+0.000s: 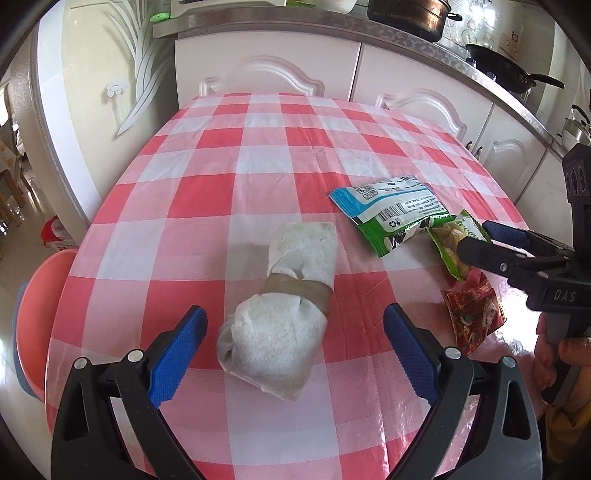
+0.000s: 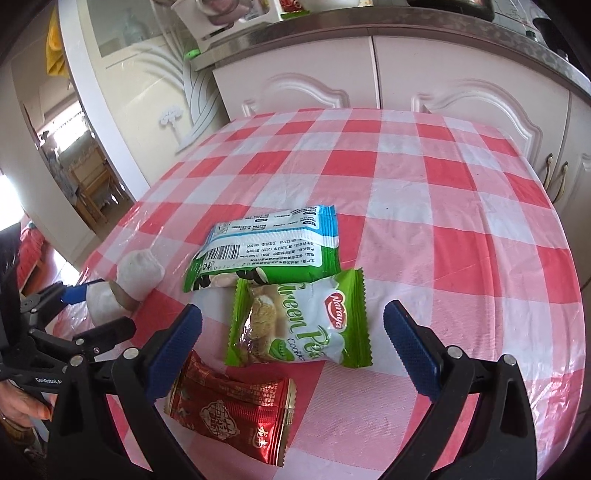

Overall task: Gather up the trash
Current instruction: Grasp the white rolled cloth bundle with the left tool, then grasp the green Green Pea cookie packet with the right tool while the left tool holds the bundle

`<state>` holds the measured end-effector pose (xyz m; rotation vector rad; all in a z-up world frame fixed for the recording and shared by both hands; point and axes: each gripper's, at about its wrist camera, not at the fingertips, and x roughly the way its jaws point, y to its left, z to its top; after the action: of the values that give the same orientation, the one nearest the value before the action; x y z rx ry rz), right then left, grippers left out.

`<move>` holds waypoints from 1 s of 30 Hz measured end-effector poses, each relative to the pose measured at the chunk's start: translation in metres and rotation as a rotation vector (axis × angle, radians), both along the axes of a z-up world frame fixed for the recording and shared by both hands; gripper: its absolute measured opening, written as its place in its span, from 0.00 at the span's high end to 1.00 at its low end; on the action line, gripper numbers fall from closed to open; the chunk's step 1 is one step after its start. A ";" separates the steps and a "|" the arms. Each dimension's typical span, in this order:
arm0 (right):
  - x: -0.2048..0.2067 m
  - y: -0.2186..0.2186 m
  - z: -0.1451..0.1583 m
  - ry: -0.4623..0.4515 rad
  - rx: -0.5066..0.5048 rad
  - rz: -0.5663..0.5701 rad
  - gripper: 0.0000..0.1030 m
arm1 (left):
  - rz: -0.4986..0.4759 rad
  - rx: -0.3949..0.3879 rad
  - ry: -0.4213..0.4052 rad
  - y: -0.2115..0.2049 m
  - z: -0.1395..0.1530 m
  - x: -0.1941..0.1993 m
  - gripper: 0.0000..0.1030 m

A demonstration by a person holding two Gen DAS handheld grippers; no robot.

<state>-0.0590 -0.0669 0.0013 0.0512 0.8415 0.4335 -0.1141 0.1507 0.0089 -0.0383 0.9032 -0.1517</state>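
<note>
Tissue roll (image 1: pixel 280 314) lies between my spread left fingers (image 1: pixel 184 347).
Right fingers (image 2: pixel 410 350) spread around green wrapper (image 2: pixel 299 325) on counter (image 2: pixel 443 221).

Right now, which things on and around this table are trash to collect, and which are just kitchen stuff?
Trash to collect:
green pea cookie wrapper
red foil wrapper
blue and green snack packet
wadded tissue roll

Just lying about:
checkered tablecloth
pots on the counter
pink basin
</note>
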 end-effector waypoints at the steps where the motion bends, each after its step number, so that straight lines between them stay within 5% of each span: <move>1: 0.000 0.001 0.000 0.000 -0.007 0.000 0.04 | -0.001 -0.002 0.002 0.000 0.000 0.001 0.09; 5: 0.004 0.003 -0.003 0.019 -0.029 -0.011 0.04 | -0.006 -0.001 0.016 -0.002 -0.003 0.004 0.28; 11: 0.007 0.001 -0.005 0.032 -0.028 -0.023 0.04 | 0.001 -0.005 0.011 -0.002 -0.003 0.006 0.31; 21: 0.009 0.005 -0.006 0.030 -0.049 -0.003 0.05 | 0.014 -0.011 -0.003 0.002 -0.002 0.004 0.50; 25: 0.007 0.006 -0.005 0.014 -0.062 -0.004 0.22 | 0.013 -0.017 -0.006 0.002 -0.002 0.004 0.51; 30: 0.007 0.004 -0.005 0.003 -0.073 -0.013 0.30 | 0.015 -0.027 -0.009 0.003 -0.002 0.003 0.52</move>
<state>-0.0524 -0.0631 -0.0034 -0.0099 0.8590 0.3903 -0.1114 0.1537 0.0068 -0.0692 0.8918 -0.1502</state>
